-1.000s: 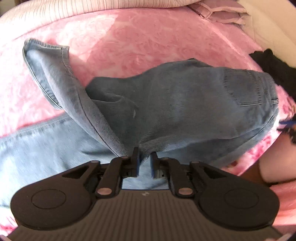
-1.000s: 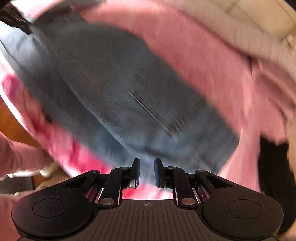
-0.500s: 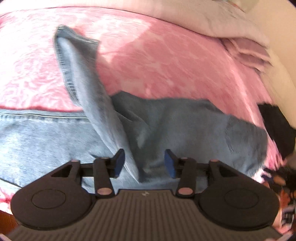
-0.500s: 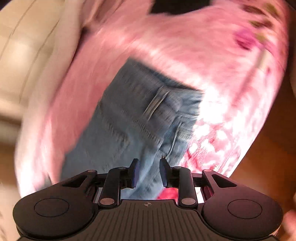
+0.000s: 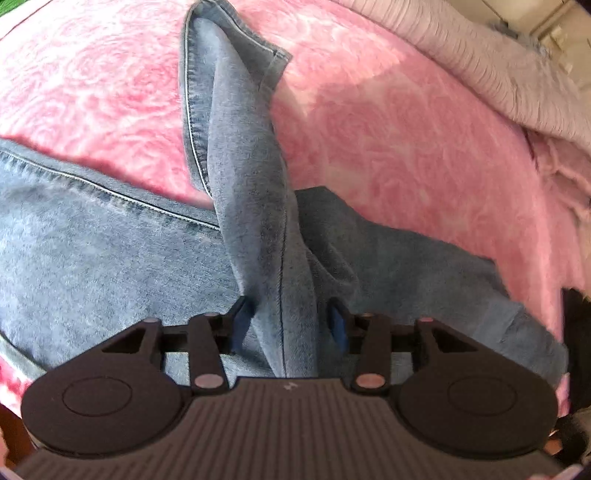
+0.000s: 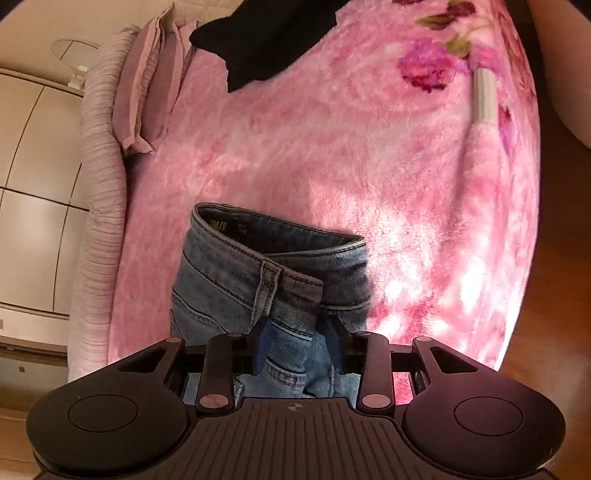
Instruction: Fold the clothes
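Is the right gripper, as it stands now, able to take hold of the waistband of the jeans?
Probably yes. The right gripper has its jaws open just short of the jeans, and the waistband lies straight ahead on the pink blanket. Nothing covers it.

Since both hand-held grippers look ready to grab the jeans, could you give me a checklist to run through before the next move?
1. Left hand-held gripper open: ok, jaws apart.
2. Fabric between its jaws: ok, a raised ridge of the jeans runs between them.
3. Right hand-held gripper open: ok, jaws apart.
4. Right one lined up on the waistband: ok, denim just below the belt loop sits between its jaws.
5. Jeans lying flat on the pink blanket: not ok, one leg is twisted and bunched.
6. Black garment apart from the jeans: ok.
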`<move>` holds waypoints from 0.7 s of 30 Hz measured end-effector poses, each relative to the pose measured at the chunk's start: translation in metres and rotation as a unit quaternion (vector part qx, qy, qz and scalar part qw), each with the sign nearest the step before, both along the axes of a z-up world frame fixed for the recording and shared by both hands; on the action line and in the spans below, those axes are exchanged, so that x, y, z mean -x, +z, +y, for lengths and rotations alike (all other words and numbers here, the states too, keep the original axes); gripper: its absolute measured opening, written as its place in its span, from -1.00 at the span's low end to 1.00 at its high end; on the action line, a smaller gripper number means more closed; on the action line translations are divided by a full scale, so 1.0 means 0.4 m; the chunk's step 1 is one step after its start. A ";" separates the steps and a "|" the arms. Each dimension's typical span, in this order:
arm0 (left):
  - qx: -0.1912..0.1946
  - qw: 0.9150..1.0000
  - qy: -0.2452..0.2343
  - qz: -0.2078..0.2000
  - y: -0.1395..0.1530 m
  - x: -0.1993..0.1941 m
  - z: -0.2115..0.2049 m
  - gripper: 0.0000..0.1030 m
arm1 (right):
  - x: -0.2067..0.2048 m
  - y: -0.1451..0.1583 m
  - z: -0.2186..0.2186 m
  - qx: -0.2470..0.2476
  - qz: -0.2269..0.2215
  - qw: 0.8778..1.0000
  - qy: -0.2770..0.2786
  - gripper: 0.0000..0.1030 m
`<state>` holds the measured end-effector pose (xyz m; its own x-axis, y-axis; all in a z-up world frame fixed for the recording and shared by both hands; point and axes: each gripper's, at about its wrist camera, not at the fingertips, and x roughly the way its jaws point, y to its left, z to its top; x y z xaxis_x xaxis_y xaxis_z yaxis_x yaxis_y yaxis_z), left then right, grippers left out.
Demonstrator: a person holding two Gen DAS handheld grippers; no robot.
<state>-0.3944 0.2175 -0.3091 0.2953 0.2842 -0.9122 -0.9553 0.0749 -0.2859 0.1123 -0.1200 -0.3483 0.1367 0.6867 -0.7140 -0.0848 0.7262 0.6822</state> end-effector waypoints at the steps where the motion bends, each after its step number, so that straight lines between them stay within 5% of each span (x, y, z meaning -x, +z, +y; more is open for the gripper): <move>1: -0.002 1.000 -0.004 0.008 -0.004 -0.003 0.000 -0.57 | -0.002 0.001 -0.001 -0.002 0.000 1.000 0.001 -0.30; 5: -0.018 0.999 -0.014 0.035 -0.009 -0.005 -0.012 -0.92 | -0.004 0.000 0.007 0.003 -0.018 1.000 0.019 -0.39; 7: -0.037 0.999 -0.007 0.034 0.011 0.006 -0.024 -0.95 | -0.005 0.021 0.007 -0.003 -0.038 0.999 0.030 -0.65; 13: -0.132 0.991 0.005 0.026 0.091 0.065 -0.126 -0.94 | -0.006 0.106 0.000 -0.034 -0.104 0.992 0.060 -0.76; 18: -0.082 0.995 0.017 0.053 -0.036 0.095 -0.180 -0.90 | -0.015 0.076 -0.009 0.013 -0.104 0.991 0.081 -0.77; 21: -0.102 0.993 0.011 0.062 -0.047 0.086 -0.205 -0.92 | -0.009 0.055 -0.014 0.029 -0.099 0.991 0.082 -0.77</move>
<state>-0.4286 0.1357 -0.3279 0.1767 0.4712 -0.8641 -0.9842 0.0976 -0.1481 0.1159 -0.1255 -0.3262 0.1671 0.6702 -0.7232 -0.3334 0.7287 0.5982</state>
